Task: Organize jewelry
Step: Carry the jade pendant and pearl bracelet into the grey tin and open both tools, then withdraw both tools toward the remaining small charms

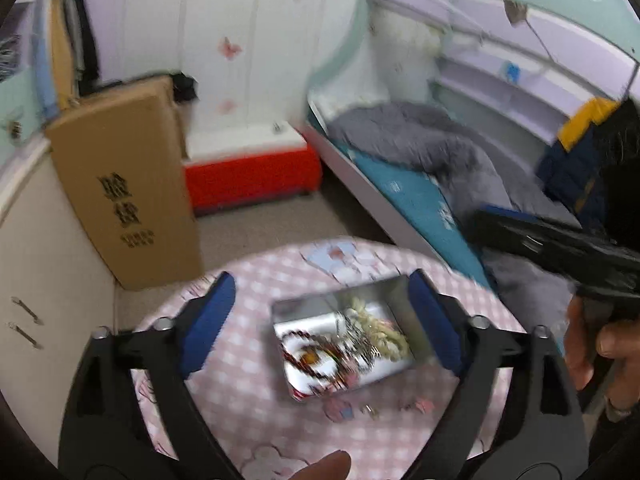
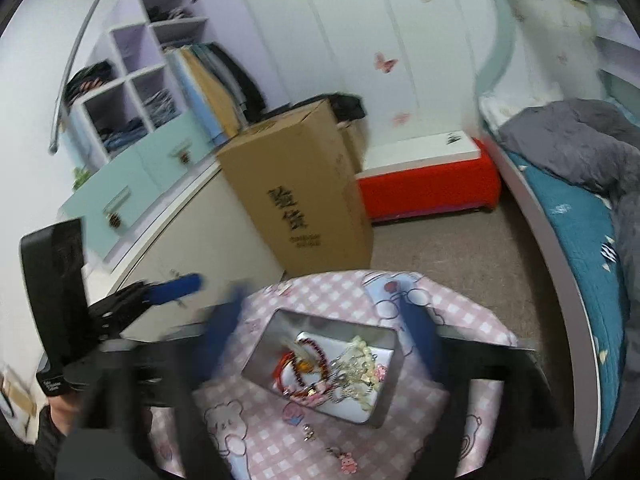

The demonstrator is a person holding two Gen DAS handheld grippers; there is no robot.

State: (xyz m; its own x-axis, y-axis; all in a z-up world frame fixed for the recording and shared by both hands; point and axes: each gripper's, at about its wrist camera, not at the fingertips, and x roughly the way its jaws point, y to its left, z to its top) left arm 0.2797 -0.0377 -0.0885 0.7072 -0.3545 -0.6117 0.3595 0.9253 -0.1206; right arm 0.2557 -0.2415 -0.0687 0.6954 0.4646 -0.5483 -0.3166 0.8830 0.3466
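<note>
A metal tin (image 1: pixel 404 292) (image 2: pixel 390 384) sits on a round table with a pink checked cloth (image 1: pixel 240 380) (image 2: pixel 248 444). It holds a red bead bracelet (image 1: pixel 308 354) (image 2: pixel 316 354), pale beads (image 1: pixel 384 332) (image 2: pixel 362 364) and silver chains. A few small charms (image 1: pixel 418 404) (image 2: pixel 346 462) lie on the cloth in front of the tin. My left gripper (image 1: pixel 320 312) is open above the tin, its blue pads either side of it. My right gripper (image 2: pixel 320 328) is open above the tin and blurred. The left gripper also shows in the right wrist view (image 2: pixel 176 286).
A tall cardboard box (image 1: pixel 120 184) (image 2: pixel 300 196) leans on a cream cabinet (image 1: pixel 36 264) behind the table. A red storage bench (image 1: pixel 252 172) (image 2: pixel 428 188) stands by the wall. A bed with a grey duvet (image 1: pixel 440 148) (image 2: pixel 576 148) lies to the right.
</note>
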